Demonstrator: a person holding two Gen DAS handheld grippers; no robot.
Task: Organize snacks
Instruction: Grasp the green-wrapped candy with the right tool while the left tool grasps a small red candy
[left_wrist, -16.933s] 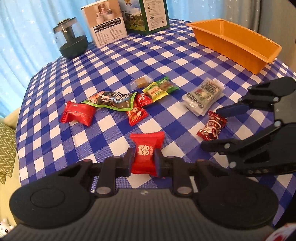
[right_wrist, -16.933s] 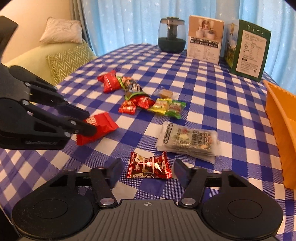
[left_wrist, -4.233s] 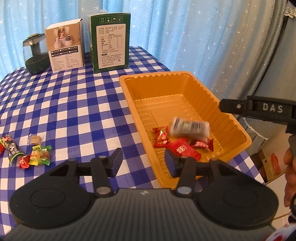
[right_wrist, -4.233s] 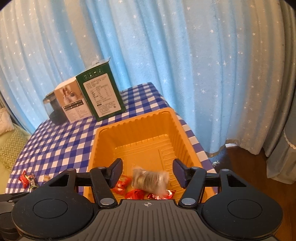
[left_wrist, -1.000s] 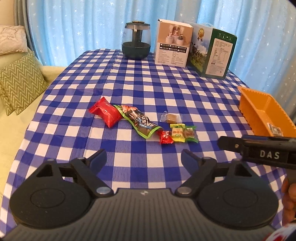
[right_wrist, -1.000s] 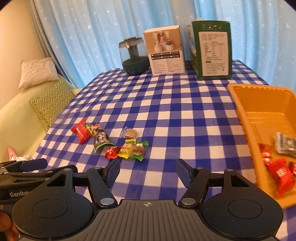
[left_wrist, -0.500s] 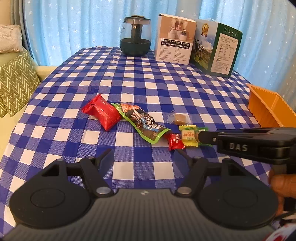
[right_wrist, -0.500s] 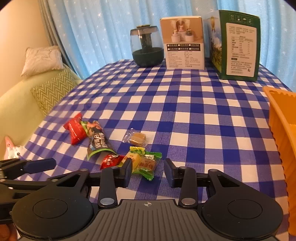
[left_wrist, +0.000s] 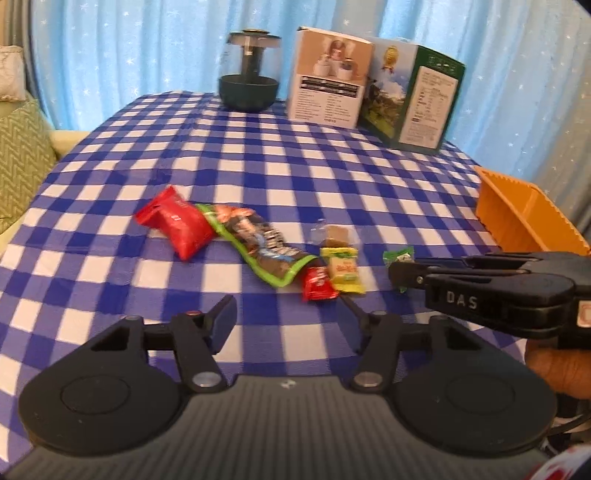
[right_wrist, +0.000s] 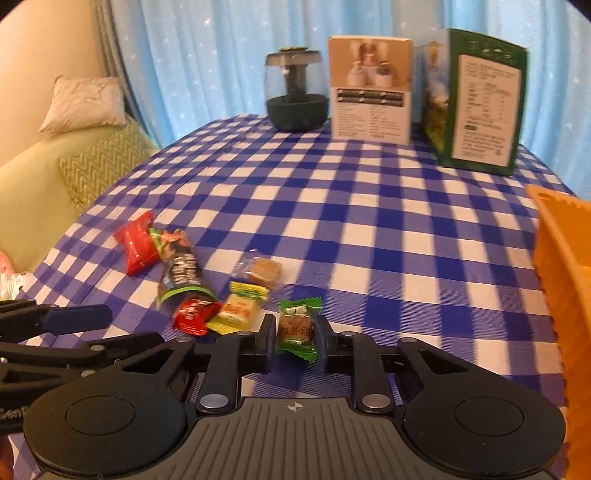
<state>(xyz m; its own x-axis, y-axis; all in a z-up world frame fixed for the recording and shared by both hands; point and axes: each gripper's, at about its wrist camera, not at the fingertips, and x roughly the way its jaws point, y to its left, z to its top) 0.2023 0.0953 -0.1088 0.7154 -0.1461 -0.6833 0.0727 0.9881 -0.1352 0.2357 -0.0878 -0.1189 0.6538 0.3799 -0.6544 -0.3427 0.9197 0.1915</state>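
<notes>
My right gripper (right_wrist: 294, 334) is shut on a green-wrapped candy (right_wrist: 297, 326), low over the checked tablecloth; its tip with that green candy (left_wrist: 399, 256) also shows in the left wrist view. Left of it lie a yellow candy (right_wrist: 238, 308), a small red candy (right_wrist: 194, 314), a clear-wrapped brown candy (right_wrist: 260, 271), a long green-edged bar (right_wrist: 181, 271) and a red packet (right_wrist: 136, 243). My left gripper (left_wrist: 286, 306) hovers just short of the small red candy (left_wrist: 317, 286). Its jaws are closing and its pads touch nothing. The orange tray (left_wrist: 517, 218) stands at the right.
At the table's far side stand a dark glass jar (left_wrist: 249, 81), a white box (left_wrist: 328, 81) and a green box (left_wrist: 413, 99). A sofa with cushions (right_wrist: 92, 162) is past the left edge. Blue curtains hang behind. A hand (left_wrist: 557, 369) holds the right gripper.
Both grippers came down and closer to the snack cluster. The right jaws closed on the green candy. The left jaws narrowed.
</notes>
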